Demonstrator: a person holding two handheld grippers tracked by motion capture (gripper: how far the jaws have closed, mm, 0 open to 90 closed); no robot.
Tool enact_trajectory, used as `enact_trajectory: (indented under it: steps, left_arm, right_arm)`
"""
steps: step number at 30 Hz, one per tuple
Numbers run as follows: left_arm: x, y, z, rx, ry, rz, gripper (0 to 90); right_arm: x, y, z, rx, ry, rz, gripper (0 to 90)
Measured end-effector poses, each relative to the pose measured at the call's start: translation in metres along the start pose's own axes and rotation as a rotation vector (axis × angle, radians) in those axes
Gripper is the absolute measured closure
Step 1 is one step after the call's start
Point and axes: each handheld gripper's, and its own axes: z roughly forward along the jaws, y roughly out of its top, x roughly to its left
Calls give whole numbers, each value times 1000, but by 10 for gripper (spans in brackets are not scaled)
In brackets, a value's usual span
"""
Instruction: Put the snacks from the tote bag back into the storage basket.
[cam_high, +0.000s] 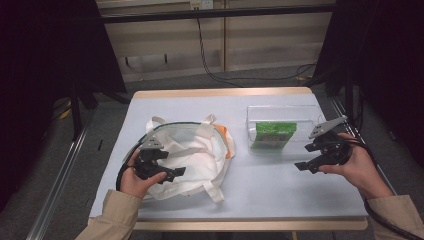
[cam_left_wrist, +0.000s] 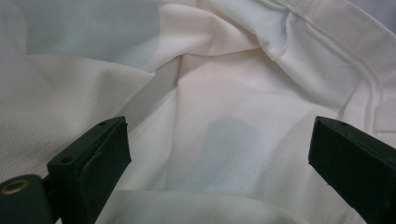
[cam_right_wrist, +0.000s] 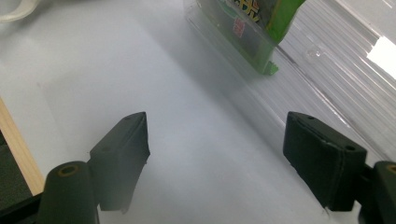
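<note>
A white cloth tote bag (cam_high: 192, 152) with an orange patch lies crumpled on the left of the table. My left gripper (cam_high: 172, 172) rests over its near left part, jaws wide apart above the white fabric (cam_left_wrist: 210, 121), holding nothing. A clear plastic box (cam_high: 280, 131) stands at the right, with a green packet (cam_high: 271, 134) inside it. My right gripper (cam_high: 304, 166) hovers just right of the box's near corner, jaws open and empty. In the right gripper view the clear plastic box (cam_right_wrist: 327, 93) and the green packet (cam_right_wrist: 261, 28) lie ahead.
The table has a pale blue cover (cam_high: 280, 185) and a wooden edge (cam_high: 225, 92). The bag's straps (cam_high: 212, 192) trail toward the near edge. Dark curtains and a metal rail (cam_high: 60, 170) flank the table. A black cable (cam_high: 210, 60) runs along the floor behind.
</note>
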Motion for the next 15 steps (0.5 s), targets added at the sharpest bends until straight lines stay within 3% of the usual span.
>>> enact_trajectory:
  steps: [11, 15]
  left_arm:
    - [-1, 0, 0, 1, 2, 4, 55]
    - [-1, 0, 0, 2, 1, 2, 54]
  right_arm:
    - [6, -13, 12, -7, 6, -7, 213]
    - [8, -17, 15, -11, 14, 16, 212]
